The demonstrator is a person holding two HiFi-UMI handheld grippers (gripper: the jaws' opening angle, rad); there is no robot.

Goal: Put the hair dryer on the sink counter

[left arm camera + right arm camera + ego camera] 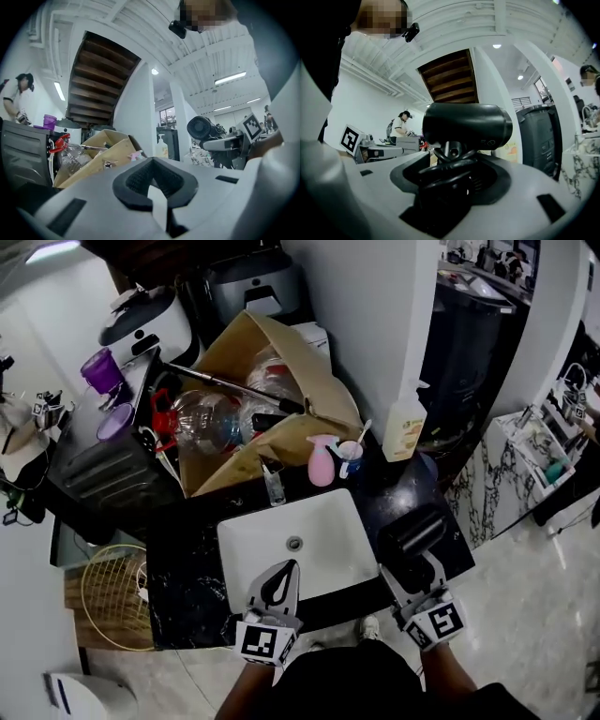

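The black hair dryer (414,535) hangs over the right end of the black marble sink counter (187,559), just right of the white basin (328,531). My right gripper (419,579) is shut on its handle, where the cord is wound. In the right gripper view the dryer's barrel (466,124) lies crosswise above the right gripper (450,178). My left gripper (279,579) is shut and holds nothing, above the basin's front edge. From the left gripper (154,183) the hair dryer (202,128) shows off to the right.
A cardboard box (281,362) full of plastic bottles stands behind the basin. A pink spray bottle (321,461), a cup (350,454) and a soap bottle (405,432) line the counter's back. A wire basket (108,596) sits low at the left.
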